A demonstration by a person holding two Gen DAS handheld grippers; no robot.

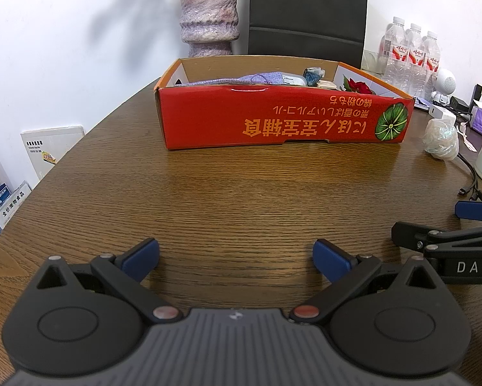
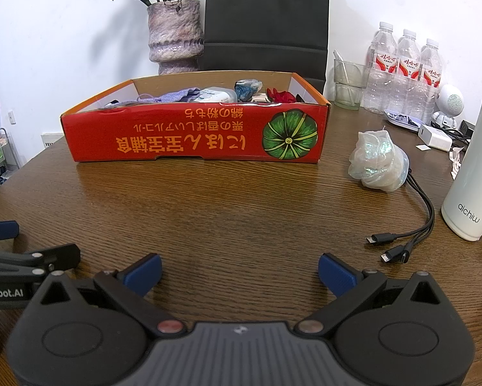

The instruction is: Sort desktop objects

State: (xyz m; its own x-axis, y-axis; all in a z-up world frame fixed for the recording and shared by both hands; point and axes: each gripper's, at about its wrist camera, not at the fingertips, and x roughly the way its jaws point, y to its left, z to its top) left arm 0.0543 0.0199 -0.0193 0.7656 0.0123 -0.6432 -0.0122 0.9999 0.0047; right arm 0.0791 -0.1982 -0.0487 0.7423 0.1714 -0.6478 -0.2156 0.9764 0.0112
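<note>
Left tool (image 1: 236, 259) released and empty above bare wooden worktop (image 1: 241, 186), right tool (image 2: 239, 271) likewise spread wide with nothing between its pads, red cardboard box (image 2: 192, 135) of sorted items straight ahead, wrapped iridescent bundle (image 2: 377, 160) just right of box, black charging cable (image 2: 411, 228) trailing from bundle.

Bench (image 2: 241, 212): dark wood grain, rounded edge.
Far middle: red cardboard box (image 2: 195, 135).
Right of box: iridescent wrapped bundle (image 2: 377, 164), apparently a candle; black cable (image 2: 411, 228); white bottle (image 2: 472, 173).
Back right: 3 water bottles (image 2: 405, 74), glass cup (image 2: 348, 83).
</note>
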